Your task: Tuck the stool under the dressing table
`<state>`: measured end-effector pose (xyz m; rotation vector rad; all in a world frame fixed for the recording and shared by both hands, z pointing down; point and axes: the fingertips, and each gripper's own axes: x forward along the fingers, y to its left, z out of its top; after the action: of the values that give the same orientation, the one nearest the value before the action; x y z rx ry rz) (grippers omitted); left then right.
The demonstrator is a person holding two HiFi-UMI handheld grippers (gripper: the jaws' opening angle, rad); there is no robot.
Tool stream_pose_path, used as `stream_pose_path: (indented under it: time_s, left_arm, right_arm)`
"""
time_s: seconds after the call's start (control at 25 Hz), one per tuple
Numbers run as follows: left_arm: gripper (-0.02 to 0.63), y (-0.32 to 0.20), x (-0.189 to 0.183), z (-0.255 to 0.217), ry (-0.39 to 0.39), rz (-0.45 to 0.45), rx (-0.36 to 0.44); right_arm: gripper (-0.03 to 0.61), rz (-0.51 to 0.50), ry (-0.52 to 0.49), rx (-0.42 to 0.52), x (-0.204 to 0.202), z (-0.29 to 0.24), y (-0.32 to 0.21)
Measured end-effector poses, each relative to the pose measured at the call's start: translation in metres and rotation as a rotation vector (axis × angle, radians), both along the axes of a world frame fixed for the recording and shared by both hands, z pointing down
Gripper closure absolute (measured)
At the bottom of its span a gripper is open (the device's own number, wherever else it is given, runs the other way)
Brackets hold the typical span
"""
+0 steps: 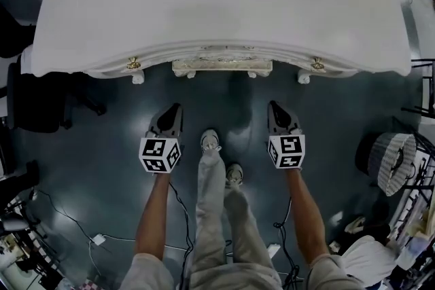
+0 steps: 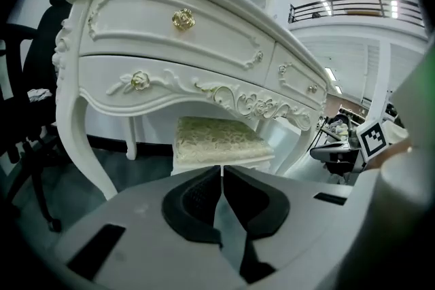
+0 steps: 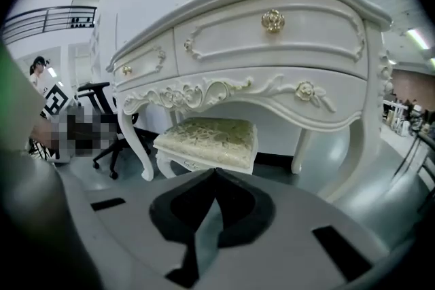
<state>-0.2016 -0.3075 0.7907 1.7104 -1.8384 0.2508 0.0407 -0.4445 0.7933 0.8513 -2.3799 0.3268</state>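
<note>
The white dressing table (image 1: 217, 3) fills the top of the head view. The stool (image 1: 222, 67) stands under it, with only its carved front rail showing past the table's edge. In the left gripper view the stool's pale green cushion (image 2: 217, 136) sits between the table legs, below the drawers (image 2: 170, 44). The right gripper view shows the same cushion (image 3: 211, 136) under the table (image 3: 272, 44). My left gripper (image 1: 170, 112) (image 2: 221, 169) and right gripper (image 1: 277, 109) (image 3: 215, 173) hang over the dark floor short of the table. Both are shut and hold nothing.
The person's legs and shoes (image 1: 211, 141) stand between the grippers. A black office chair (image 1: 34, 98) is at the table's left end. A striped round basket (image 1: 394, 161) and clutter sit at the right. Cables (image 1: 68, 219) trail over the floor behind.
</note>
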Motion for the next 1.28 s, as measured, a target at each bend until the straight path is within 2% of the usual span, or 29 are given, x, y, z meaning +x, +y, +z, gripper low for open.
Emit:
stream_pose_path:
  time_s: [0.36, 0.52, 0.76, 0.96, 1.28]
  left_arm:
    - [0.600, 0.015, 0.026, -0.048, 0.048, 0.014, -0.011]
    - [0.600, 0.012, 0.029, -0.084, 0.069, 0.029, 0.005]
    - [0.600, 0.002, 0.024, -0.154, 0.046, 0.051, 0.053]
    - [0.600, 0.006, 0.025, -0.206, 0.012, 0.067, 0.066]
    - [0.600, 0.022, 0.027, -0.285, -0.006, 0.046, 0.112]
  right_arm:
    - [0.577, -0.014, -0.054, -0.026, 0.003, -0.066, 0.033]
    - [0.577, -0.042, -0.054, 0.003, 0.004, -0.110, 0.043]
    - [0.577, -0.072, -0.050, 0.075, 0.017, -0.184, 0.043]
    - [0.577, -0.044, -0.063, 0.096, 0.031, -0.227, 0.045]
    - [0.577, -0.012, -0.106, 0.137, 0.042, -0.299, 0.057]
